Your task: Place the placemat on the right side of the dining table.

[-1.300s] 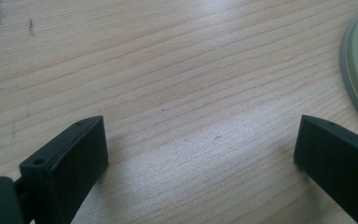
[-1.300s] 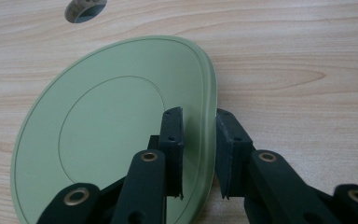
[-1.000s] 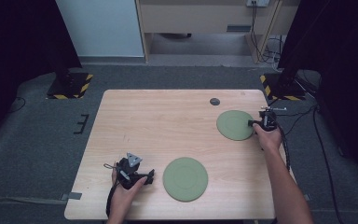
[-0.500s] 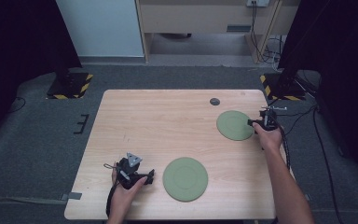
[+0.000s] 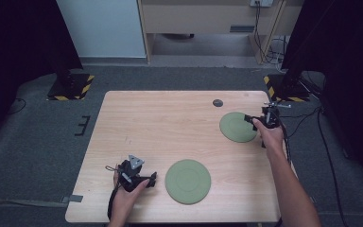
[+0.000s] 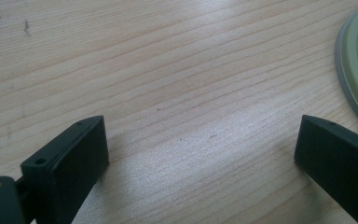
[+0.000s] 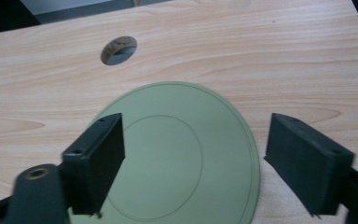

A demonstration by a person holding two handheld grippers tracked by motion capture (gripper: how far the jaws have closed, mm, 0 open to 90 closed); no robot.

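Note:
Two round green plates lie flat on the wooden table (image 5: pixel 170 123). The near plate (image 5: pixel 188 181) sits at the front centre; its rim (image 6: pixel 356 70) shows at the right of the left gripper view. My left gripper (image 5: pixel 152 178) (image 6: pixel 204 128) rests low on the wood just left of that plate, open, with bare table between its jaws. The far plate (image 5: pixel 237 126) (image 7: pixel 177 154) lies at the right. My right gripper (image 5: pixel 251 120) (image 7: pixel 196 122) hovers at that plate's right edge, open, its jaws straddling the plate's near part without touching it.
A small round cable hole (image 5: pixel 217 102) (image 7: pixel 119 49) is in the table beyond the far plate. Black stands with yellow-striped bases (image 5: pixel 71 87) flank the table on the grey floor. A cable (image 5: pixel 307 118) trails off the right gripper.

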